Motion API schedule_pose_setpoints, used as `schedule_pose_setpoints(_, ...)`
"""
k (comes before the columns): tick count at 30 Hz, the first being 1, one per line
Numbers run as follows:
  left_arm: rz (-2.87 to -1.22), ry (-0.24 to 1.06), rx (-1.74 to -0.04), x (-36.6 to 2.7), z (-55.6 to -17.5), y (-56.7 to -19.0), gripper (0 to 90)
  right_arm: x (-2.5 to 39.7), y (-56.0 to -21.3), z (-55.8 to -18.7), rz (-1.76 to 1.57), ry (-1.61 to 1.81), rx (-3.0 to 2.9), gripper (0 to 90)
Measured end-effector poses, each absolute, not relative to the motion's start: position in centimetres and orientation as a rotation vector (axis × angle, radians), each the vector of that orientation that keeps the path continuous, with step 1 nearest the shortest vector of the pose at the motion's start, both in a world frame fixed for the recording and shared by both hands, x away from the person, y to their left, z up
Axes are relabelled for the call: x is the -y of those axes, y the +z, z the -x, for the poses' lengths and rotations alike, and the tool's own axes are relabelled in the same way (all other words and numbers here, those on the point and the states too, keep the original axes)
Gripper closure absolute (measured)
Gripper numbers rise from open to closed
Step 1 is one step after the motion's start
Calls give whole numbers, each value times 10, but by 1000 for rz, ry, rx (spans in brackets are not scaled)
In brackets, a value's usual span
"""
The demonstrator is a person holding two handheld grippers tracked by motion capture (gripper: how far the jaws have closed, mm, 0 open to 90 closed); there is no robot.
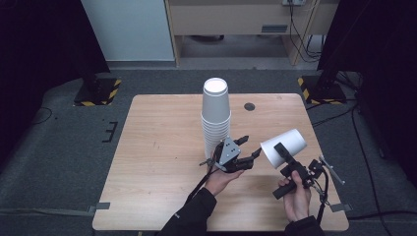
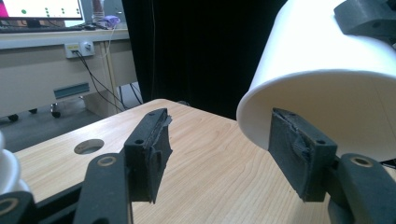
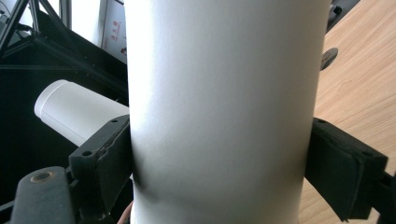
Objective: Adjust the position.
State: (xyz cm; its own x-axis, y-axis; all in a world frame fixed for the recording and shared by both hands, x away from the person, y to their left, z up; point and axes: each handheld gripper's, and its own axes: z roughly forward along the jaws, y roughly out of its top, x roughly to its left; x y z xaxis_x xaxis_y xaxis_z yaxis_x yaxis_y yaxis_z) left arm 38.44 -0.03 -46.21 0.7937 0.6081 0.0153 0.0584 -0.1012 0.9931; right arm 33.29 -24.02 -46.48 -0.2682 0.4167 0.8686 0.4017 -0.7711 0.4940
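In the high view, the right gripper [image 1: 281, 152] is holding a single white paper cup [image 1: 285, 145] above the right part of the wooden tabletop [image 1: 157, 147], the cup lying tilted on its side with its open mouth turned toward the left gripper [image 1: 250, 147]. That left gripper is sitting just beside the foot of a tall stack of white cups [image 1: 215, 115] standing upside down near the tabletop's middle, its fingers spread and empty, pointing at the held cup.

In the left gripper view, the two black fingers [image 2: 148, 149] are standing wide apart with nothing between them. The cup [image 2: 327, 74] is hanging close ahead at the right, its rim just behind the right-hand finger; whether they are touching, I cannot tell. A round hole [image 2: 88, 146] is showing in the tabletop [image 2: 210, 168].

In the right gripper view, the fingers [image 3: 100, 161] are pressing on both sides of the cup [image 3: 219, 107], gripping it firmly. The stack [image 3: 77, 114] is showing behind at the left.
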Motion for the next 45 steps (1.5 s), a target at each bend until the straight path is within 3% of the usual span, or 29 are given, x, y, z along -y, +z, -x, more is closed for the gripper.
schedule_pose_setpoints(45,-1634,464,-464,22,-392,-470,557,223,-473,-335,-1966,2312,-1142,152)
